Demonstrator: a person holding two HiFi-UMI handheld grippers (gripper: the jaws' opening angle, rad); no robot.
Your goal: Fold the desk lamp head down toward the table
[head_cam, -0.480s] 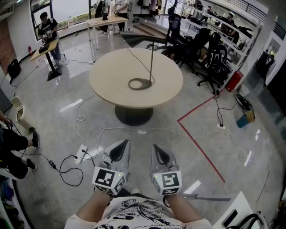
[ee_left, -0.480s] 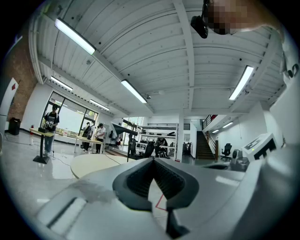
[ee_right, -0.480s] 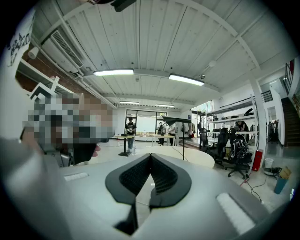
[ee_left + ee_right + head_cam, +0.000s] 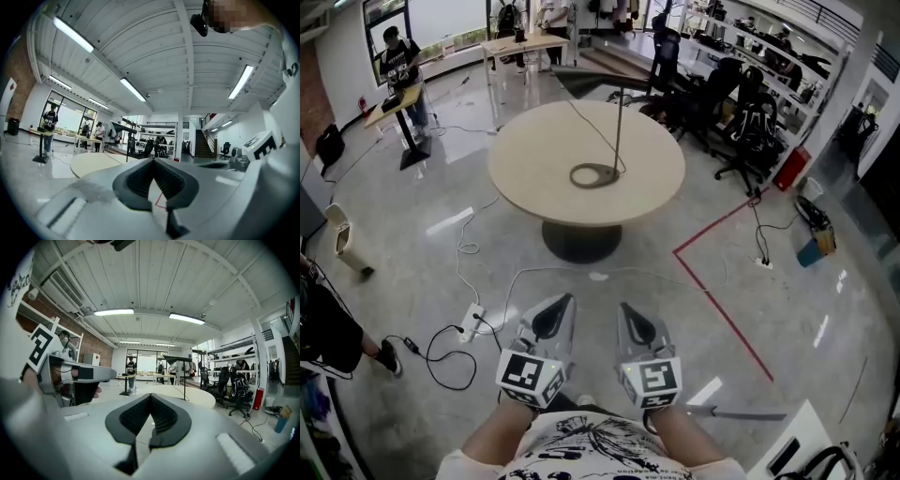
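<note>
Head view: left gripper [image 4: 551, 317] and right gripper [image 4: 636, 324] side by side, near, fingers pressed together, empty. Lamp [image 4: 618, 122] stands on far table [image 4: 525, 183].

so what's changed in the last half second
Only the bystander at the left edge moved, shifting their feet lower in the frame. The left gripper and right gripper stayed shut and empty, short of the table; the desk lamp is untouched, head up.
</note>
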